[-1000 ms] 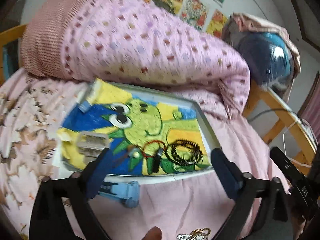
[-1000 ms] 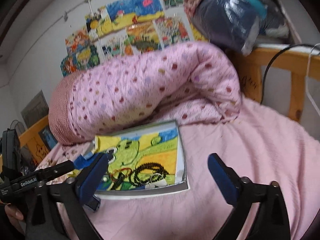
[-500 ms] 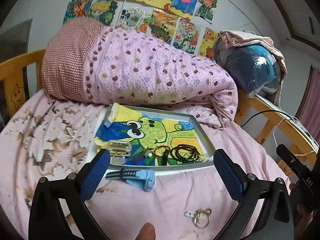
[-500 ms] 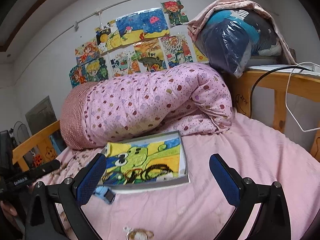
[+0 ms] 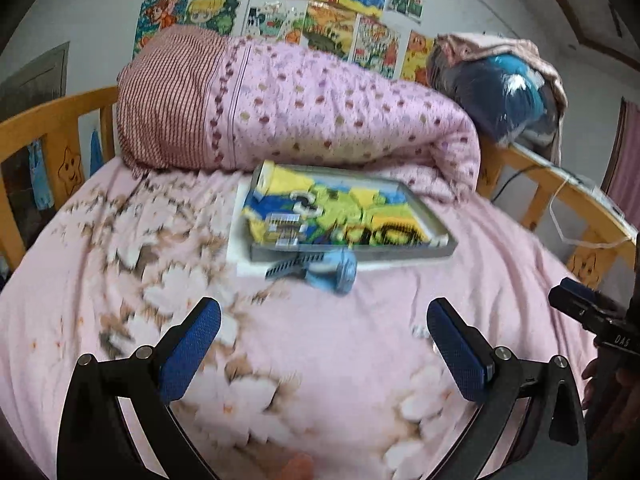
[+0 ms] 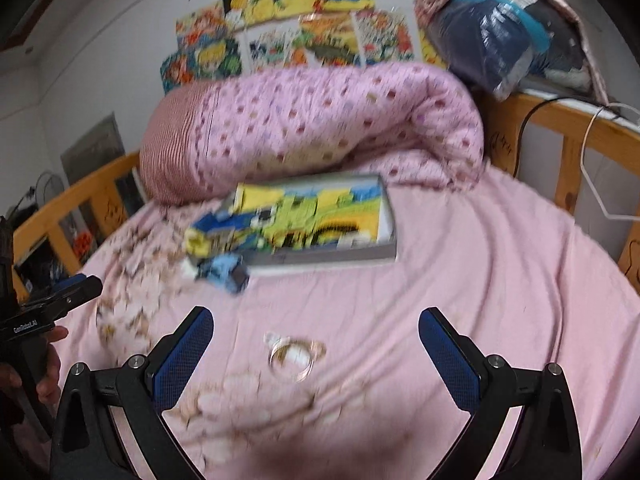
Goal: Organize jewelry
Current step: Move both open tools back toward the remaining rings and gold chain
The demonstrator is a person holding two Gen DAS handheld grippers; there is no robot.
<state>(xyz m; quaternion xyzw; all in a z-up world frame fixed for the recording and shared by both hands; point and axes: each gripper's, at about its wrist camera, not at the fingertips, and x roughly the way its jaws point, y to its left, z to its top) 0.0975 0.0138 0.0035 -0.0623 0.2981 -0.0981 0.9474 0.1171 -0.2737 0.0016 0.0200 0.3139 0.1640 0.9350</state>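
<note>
Visibility: both wrist views are blurring, so the small pieces lying in the tray point(image 5: 436, 250) are reading only as dark loops and a pale barred shape against a green cartoon picture; their kind cannot be told. In the left wrist view the ring point(image 6: 294, 358) is hiding almost wholly behind the right-hand blue pad, with only a pale scrap showing just beside that pad.

Tray: a shallow grey-rimmed tray is lying on the pink bed point(image 5: 360, 360) at frame centre, its far edge touching the rolled dotted quilt point(image 5: 320, 108). A white board is showing under its near left corner.

Blue watch point(image 5: 328, 272): a light-blue piece with a dark ribbed strap is resting on the bed, touching the tray's near rim at lower centre of the tray.

Ring: in the right wrist view a gold-toned ring with a small pale attachment is lying on the sheet at lower centre, near the tray and apart from it.

Left tool point(image 5: 320, 344): the jaws are standing wide apart, holding nothing, hovering over the flower-printed sheet.

Right tool point(image 6: 316, 352): the jaws are standing wide apart, holding nothing; the ring is lying between the two blue pads in the picture, untouched.

A hand point(image 6: 48, 372) is gripping the left tool's handle at the left edge of the right wrist view.
</note>
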